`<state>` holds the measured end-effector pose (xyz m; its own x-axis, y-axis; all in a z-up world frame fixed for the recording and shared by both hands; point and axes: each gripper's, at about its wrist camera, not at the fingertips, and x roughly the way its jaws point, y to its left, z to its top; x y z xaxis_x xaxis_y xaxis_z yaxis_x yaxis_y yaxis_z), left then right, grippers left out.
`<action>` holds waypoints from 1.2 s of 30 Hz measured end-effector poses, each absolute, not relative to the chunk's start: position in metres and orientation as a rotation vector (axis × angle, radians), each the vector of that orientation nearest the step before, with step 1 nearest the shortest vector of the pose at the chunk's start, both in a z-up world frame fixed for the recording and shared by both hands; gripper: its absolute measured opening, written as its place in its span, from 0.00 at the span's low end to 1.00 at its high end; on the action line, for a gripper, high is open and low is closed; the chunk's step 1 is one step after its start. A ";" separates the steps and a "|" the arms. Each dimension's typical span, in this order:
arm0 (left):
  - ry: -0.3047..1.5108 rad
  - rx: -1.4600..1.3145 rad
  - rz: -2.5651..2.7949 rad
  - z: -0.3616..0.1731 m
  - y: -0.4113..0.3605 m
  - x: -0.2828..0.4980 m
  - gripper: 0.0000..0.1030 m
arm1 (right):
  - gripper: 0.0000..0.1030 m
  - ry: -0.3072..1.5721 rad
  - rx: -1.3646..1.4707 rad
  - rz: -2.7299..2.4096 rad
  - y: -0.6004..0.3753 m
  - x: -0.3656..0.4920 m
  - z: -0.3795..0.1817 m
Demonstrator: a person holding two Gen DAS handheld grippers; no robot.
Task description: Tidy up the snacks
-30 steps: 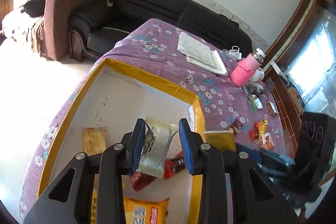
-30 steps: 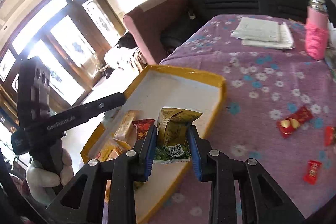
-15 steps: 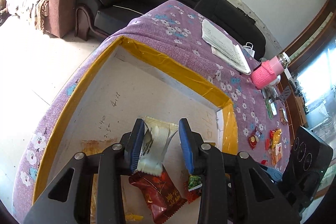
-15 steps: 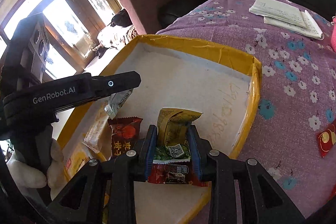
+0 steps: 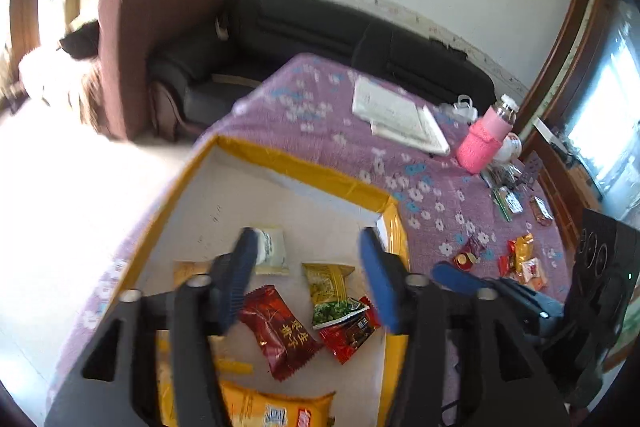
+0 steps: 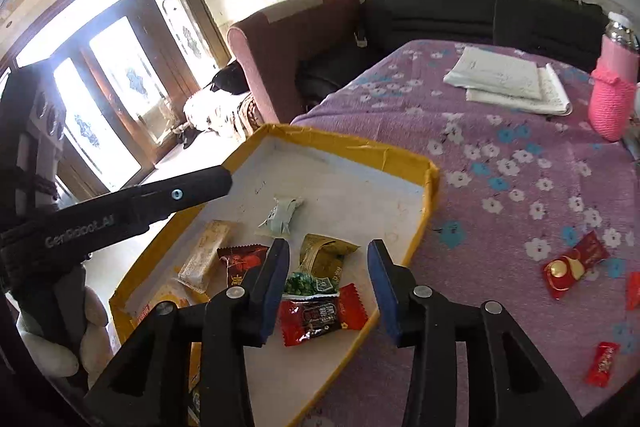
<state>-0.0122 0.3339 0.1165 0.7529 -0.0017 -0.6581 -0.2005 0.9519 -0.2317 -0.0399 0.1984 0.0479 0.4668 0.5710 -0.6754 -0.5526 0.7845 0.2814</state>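
Between the spread fingers of the right hand-held gripper (image 6: 328,283) lie a green-and-gold packet (image 6: 320,263) and, just nearer the camera, a red candy (image 6: 320,319); the jaws stand wide and grip nothing. Both sweets rest on the white floor of the tray (image 6: 430,183), close to its right wall, which suits a gripper that hangs above a drop spot with its load let go. Ahead of it lies a pale crumpled wrapper (image 6: 282,213), and to its left a dark red packet (image 6: 240,261) and a beige bar (image 6: 206,255).

Wide too is the left hand-held gripper (image 5: 310,273), empty, hovering over the same tray (image 5: 304,167). A white packet (image 5: 272,251) sits just past its left finger, partly covered by it.

Right of the right gripper, on the flowered bench (image 6: 520,131), loose sweets wait outside the tray: a red-and-gold one (image 6: 574,265) and a small red one (image 6: 602,363). I judge the sorting only part done, since a further cluster (image 5: 520,263) shows from the left camera.

Much is hard to read. Motion blurs the left view, so print on the wrappers is unclear. A yellow bag (image 5: 272,407) is cut off by the bottom edge and the gripper body, and the tray's near wall is hidden behind both grippers.
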 end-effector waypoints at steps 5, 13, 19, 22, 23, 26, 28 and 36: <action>0.474 -0.145 0.180 0.151 0.288 -0.072 0.82 | 0.47 0.737 0.054 0.614 0.150 -0.067 0.069; 0.226 0.021 0.274 0.170 0.225 -0.133 0.82 | 0.52 0.633 0.064 0.514 0.082 -0.111 0.082; 0.179 0.104 0.268 0.173 0.187 -0.148 0.82 | 0.57 0.579 0.050 0.460 0.044 -0.140 0.089; 0.168 0.111 0.258 0.174 0.176 -0.155 0.82 | 0.57 0.563 0.063 0.447 0.027 -0.148 0.092; 0.165 0.115 0.257 0.175 0.172 -0.157 0.82 | 0.58 0.558 0.069 0.443 0.022 -0.150 0.093; 0.162 0.112 0.246 0.175 0.165 -0.160 0.82 | 0.63 0.541 0.084 0.426 0.006 -0.155 0.094; 0.169 0.109 0.237 0.175 0.160 -0.160 0.82 | 0.63 0.538 0.093 0.413 -0.004 -0.157 0.093; 0.198 0.131 0.203 0.167 0.141 -0.157 0.82 | 0.63 0.562 0.135 0.377 -0.030 -0.151 0.082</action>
